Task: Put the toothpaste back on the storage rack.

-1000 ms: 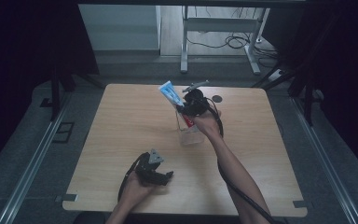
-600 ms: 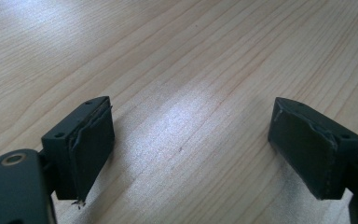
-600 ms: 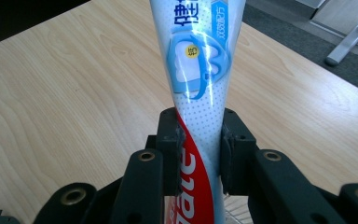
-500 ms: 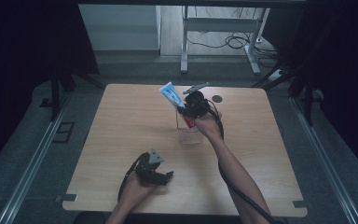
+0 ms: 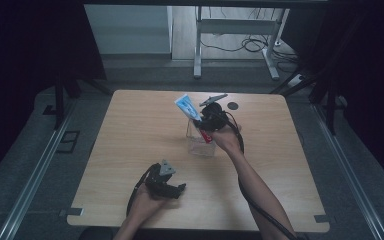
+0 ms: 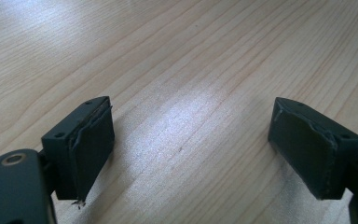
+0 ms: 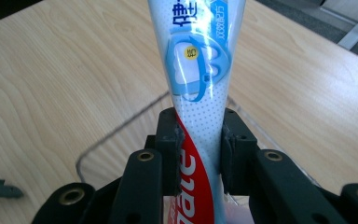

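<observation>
The right gripper (image 5: 205, 119) is clamped on a toothpaste tube (image 5: 186, 106), its pads pressing both sides, holding it tilted above the clear container (image 5: 200, 145) at the middle of the wooden table (image 5: 130, 130). The left gripper (image 5: 172, 189) rests near the table's front edge, jaws wide apart over bare wood.

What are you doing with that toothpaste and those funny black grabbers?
A person at a wooden table has a grabber in each hand. The right gripper is shut on a toothpaste tube, holding it over a clear plastic box in the middle of the table, with the tube's lower end down at the box. The left gripper is open with nothing in it, low over bare wood near the person.
</observation>
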Available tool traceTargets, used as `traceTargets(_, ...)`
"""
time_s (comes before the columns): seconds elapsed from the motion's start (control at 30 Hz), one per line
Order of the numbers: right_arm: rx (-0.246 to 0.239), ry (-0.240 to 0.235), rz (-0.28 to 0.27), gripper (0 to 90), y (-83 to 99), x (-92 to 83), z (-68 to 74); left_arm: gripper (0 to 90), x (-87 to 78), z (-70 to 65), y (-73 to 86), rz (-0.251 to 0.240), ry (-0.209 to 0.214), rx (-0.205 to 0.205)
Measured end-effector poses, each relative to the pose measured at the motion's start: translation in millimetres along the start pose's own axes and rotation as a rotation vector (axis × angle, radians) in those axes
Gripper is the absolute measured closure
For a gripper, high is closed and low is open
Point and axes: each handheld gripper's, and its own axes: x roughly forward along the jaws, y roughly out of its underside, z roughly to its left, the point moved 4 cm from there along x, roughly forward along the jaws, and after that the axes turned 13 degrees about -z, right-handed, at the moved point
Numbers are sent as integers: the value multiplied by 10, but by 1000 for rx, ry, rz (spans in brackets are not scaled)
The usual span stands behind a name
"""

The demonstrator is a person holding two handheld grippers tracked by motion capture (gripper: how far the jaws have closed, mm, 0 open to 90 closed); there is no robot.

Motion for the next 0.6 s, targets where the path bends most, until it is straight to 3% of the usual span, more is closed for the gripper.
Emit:
traceTargets(0.3, 11, -14, 12, 712, 73, -31, -13, 144, 0, 0, 0, 0, 0, 0)
traceTargets(0.6, -2, -24, 70, 705, 207, -13, -13, 144, 0, 0, 0, 0, 0, 0)
